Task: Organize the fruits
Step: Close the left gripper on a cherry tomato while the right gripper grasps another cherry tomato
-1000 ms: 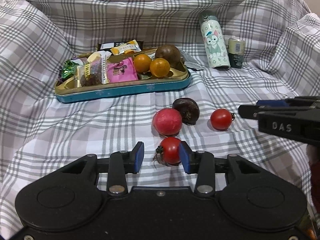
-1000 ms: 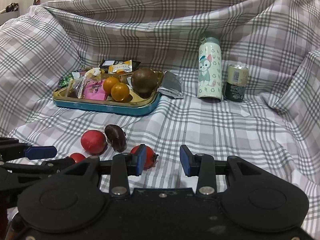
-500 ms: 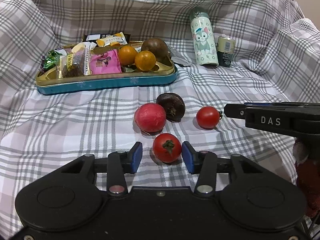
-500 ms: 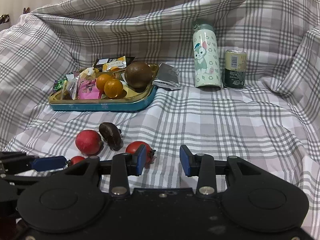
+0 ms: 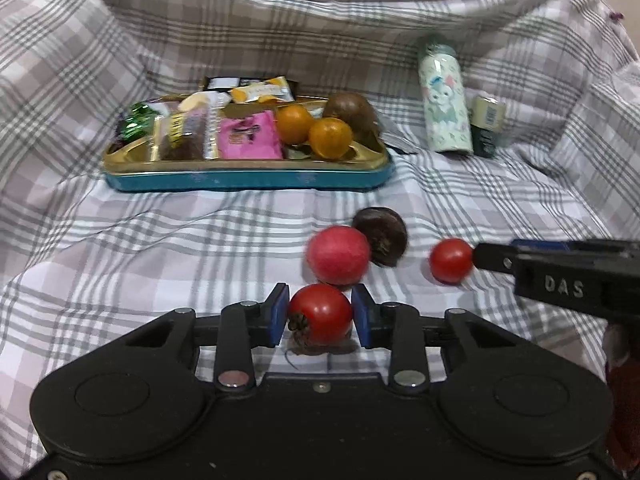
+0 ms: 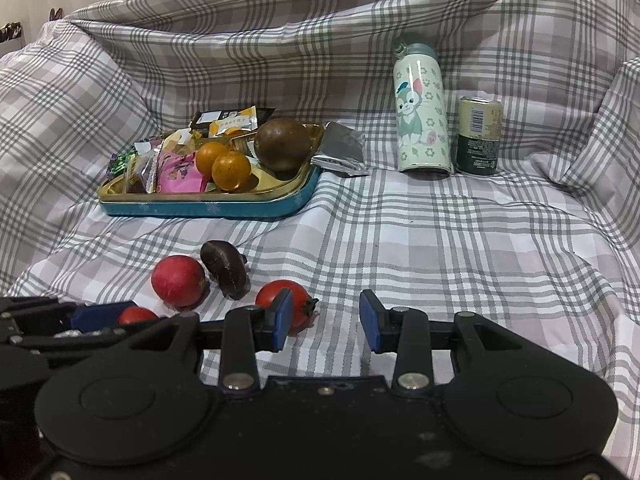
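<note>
My left gripper (image 5: 320, 314) is shut on a red tomato (image 5: 320, 312), its blue pads against both sides, low over the checked cloth. Just beyond lie a pink-red round fruit (image 5: 338, 254), a dark brown fruit (image 5: 382, 234) and a second tomato (image 5: 450, 260). My right gripper (image 6: 325, 316) is open and empty; the second tomato (image 6: 282, 302) sits just behind its left finger. The blue and gold tray (image 5: 248, 176) at the back holds two oranges (image 5: 330, 138), a brown round fruit (image 5: 348, 110) and snack packets.
A cartoon-cat bottle (image 6: 420, 112) and a green can (image 6: 478, 136) stand at the back right. A silver foil packet (image 6: 340, 154) lies beside the tray. The cloth rises in folds at the back and both sides.
My left gripper's jaws have closed from either side onto the tomato. The left wrist view has shifted and is blurred. The right gripper has stayed open beside the second tomato.
</note>
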`<state>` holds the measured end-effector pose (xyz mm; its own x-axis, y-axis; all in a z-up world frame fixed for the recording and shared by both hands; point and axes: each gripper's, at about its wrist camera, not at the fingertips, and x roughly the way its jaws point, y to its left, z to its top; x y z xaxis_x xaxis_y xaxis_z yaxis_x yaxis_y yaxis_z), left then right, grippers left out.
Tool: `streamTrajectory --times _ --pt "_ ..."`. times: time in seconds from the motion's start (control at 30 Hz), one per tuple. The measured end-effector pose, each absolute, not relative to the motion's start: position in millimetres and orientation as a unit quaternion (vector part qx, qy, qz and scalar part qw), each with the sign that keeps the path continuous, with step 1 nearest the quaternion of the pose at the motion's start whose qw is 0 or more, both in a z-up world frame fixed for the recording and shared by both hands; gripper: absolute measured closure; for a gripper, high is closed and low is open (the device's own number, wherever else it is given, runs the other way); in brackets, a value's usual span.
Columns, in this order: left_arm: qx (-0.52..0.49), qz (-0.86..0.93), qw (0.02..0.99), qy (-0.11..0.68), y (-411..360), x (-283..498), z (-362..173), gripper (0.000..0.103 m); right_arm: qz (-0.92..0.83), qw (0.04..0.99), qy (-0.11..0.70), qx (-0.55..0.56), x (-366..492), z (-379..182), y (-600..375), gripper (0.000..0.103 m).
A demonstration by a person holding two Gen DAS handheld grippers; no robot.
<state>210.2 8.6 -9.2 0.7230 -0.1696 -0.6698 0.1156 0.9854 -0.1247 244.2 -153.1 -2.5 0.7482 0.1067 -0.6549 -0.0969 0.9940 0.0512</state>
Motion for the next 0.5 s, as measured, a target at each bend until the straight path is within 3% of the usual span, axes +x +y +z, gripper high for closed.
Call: streamTrajectory --times 0.5 --pt "-0.041 -0.043 0.926 0.374 18.4 213.9 -12.6 0.061 0.077 0.929 0.361 0.011 249.3 -7.3 -144.5 0.062"
